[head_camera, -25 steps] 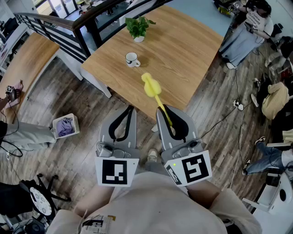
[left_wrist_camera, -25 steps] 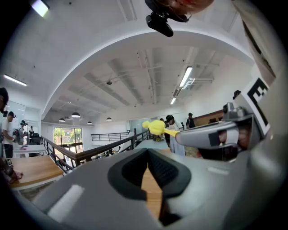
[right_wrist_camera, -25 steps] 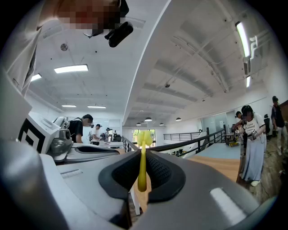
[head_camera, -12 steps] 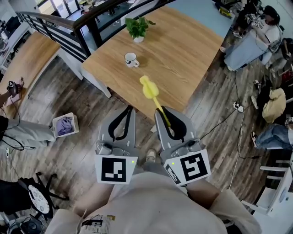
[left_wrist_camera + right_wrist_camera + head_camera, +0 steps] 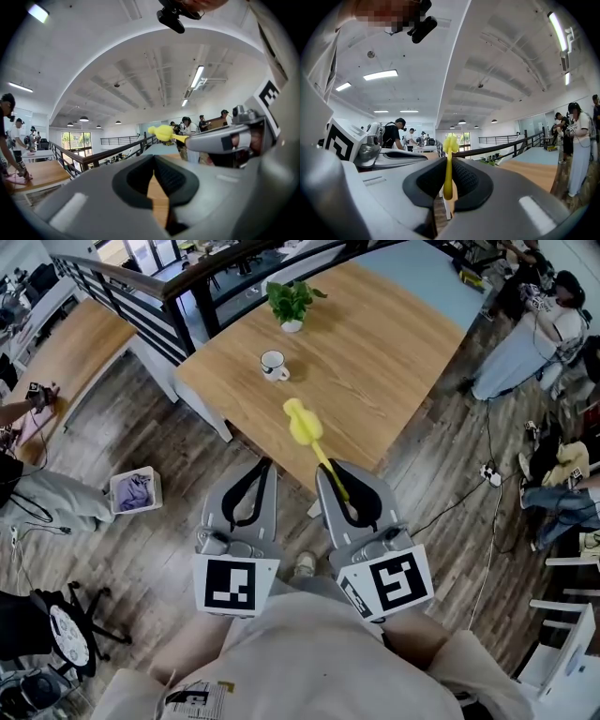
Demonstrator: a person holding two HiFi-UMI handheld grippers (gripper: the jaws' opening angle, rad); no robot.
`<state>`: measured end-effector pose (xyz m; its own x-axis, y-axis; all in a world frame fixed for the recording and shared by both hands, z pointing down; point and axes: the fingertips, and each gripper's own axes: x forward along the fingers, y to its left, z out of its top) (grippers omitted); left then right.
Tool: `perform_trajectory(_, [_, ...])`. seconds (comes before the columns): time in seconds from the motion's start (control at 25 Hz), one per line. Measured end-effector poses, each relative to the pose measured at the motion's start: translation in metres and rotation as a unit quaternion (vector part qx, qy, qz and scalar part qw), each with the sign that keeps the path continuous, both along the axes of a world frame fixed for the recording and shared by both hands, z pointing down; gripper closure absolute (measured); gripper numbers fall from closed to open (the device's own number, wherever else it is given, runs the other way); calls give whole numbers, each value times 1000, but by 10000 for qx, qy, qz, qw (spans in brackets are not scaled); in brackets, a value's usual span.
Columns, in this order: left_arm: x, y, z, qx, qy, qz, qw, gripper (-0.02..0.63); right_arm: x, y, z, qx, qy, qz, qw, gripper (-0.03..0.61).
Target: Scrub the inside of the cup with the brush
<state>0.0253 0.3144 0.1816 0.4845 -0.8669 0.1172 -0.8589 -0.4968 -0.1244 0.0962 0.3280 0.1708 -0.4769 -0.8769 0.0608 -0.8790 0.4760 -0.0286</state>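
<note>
Two things have to meet before any scrubbing counts, and they are well apart. Your right gripper [image 5: 330, 468] has its jaws clamped on the thin yellow handle of the brush [image 5: 302, 420]. In the right gripper view the handle runs straight up between the pads, with the soft head sticking out past the tips. In the head view that head points toward eleven o'clock and hangs over the near corner of the wooden table [image 5: 394, 343]. Your left gripper [image 5: 266, 465] sits just beside the right one, at its nine o'clock, with its jaws pressed together and nothing held between them.

The cup [image 5: 274, 364], white with a handle, stands upright on the table at eleven o'clock from the brush head, well apart from it. A small potted plant [image 5: 292, 304] stands beyond the cup at about one o'clock. Neither gripper touches the cup.

I judge the task barely begun: the brush is in hand, and that is the only part done. You have yet to bring the brush to the cup, get the head down into the mouth, and work it round the inside. You will likely need to open the left jaws to steady the cup, since a light cup may skid or tip under the brush.
</note>
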Motion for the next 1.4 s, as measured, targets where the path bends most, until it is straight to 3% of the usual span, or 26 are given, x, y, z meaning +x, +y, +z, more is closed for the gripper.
perform_trajectory(0.72, [20,17,-5,217,-101,-277,9993,612,29,2,7,68,26,-308,9995,545])
perform_trajectory(1.08, [8,-24,8,203,-23,-169,9996,611,23,-36,20,5,249,-210,9995,545])
perform_trajectory(1.4, [-12,-93,18,85,-34,2,10000,611,6,-102,28,-146,386,-60,9991,545])
